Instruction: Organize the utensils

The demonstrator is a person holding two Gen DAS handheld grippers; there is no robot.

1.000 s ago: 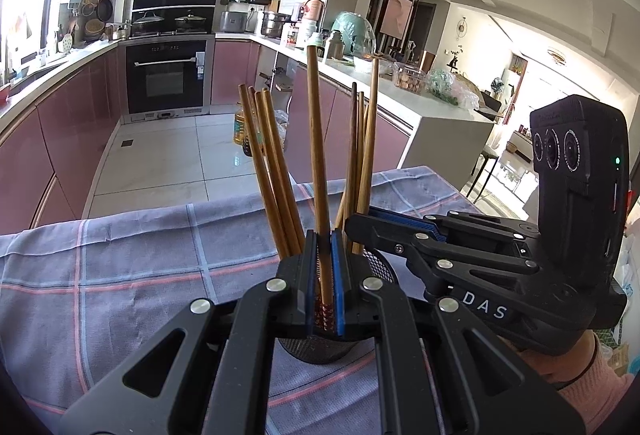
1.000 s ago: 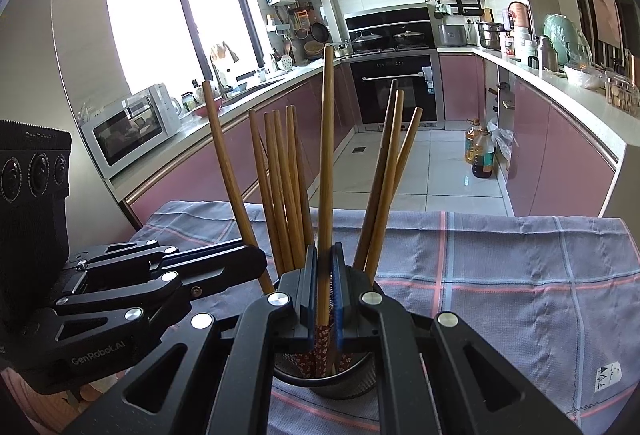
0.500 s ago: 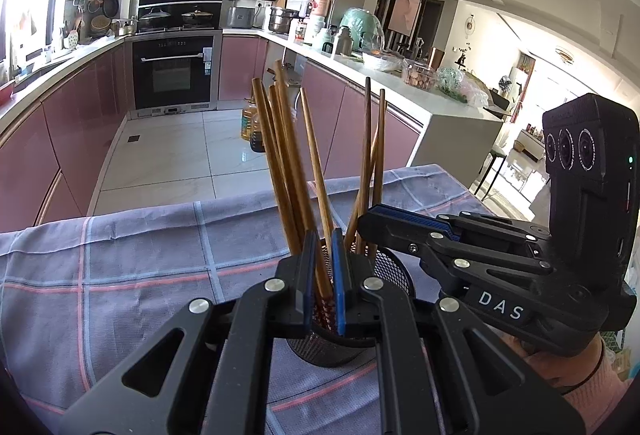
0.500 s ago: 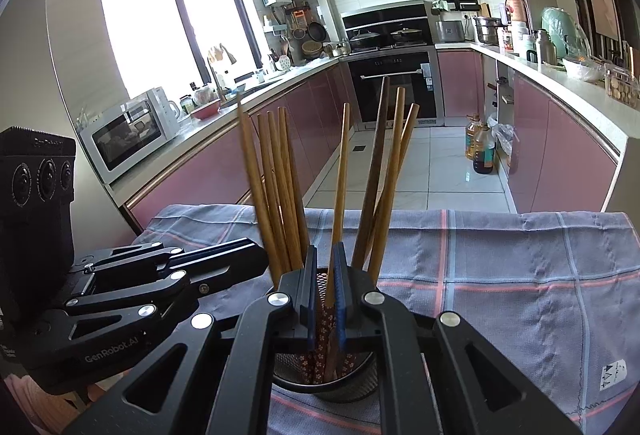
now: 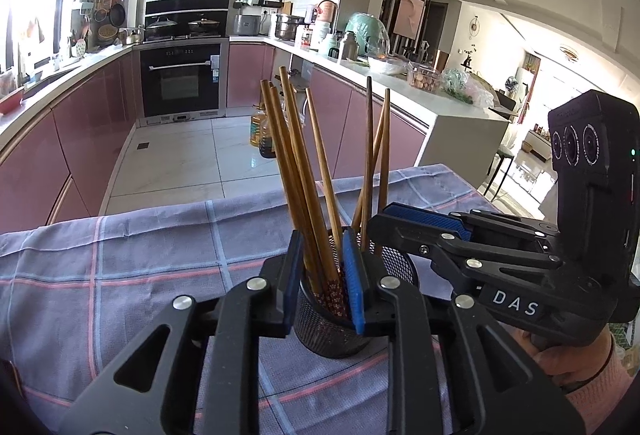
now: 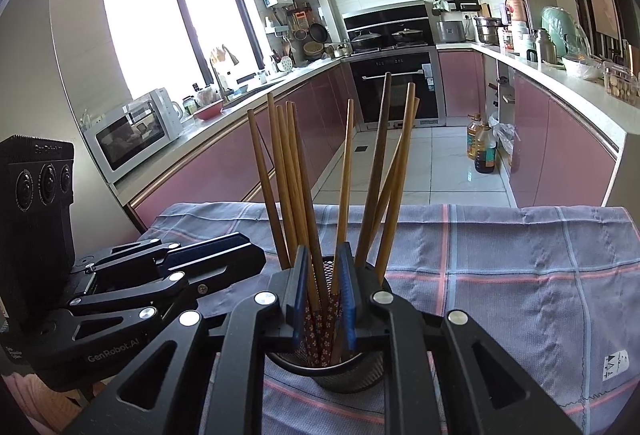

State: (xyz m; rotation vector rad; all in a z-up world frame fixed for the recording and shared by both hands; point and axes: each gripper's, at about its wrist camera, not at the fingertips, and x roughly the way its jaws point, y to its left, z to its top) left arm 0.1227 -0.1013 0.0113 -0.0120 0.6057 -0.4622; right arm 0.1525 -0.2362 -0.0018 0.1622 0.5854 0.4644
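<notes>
Wooden chopsticks (image 5: 304, 171) stood in the black mesh cup (image 5: 332, 331) on the checked cloth (image 5: 120, 259). Your left gripper (image 5: 320, 275) and right gripper (image 6: 324, 287) had just been opening, chopsticks loose between parted jaws; you needed a straight withdrawal.

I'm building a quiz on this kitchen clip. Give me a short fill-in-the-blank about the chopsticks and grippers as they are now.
1. The chopsticks stand in a black mesh ____.
2. The cup sits on a checked ____.
3. The pads of the left gripper are coloured ____.
4. The jaws of the right gripper have just been ____, with chopsticks between them.

Missing words: cup; cloth; blue; opening
</notes>
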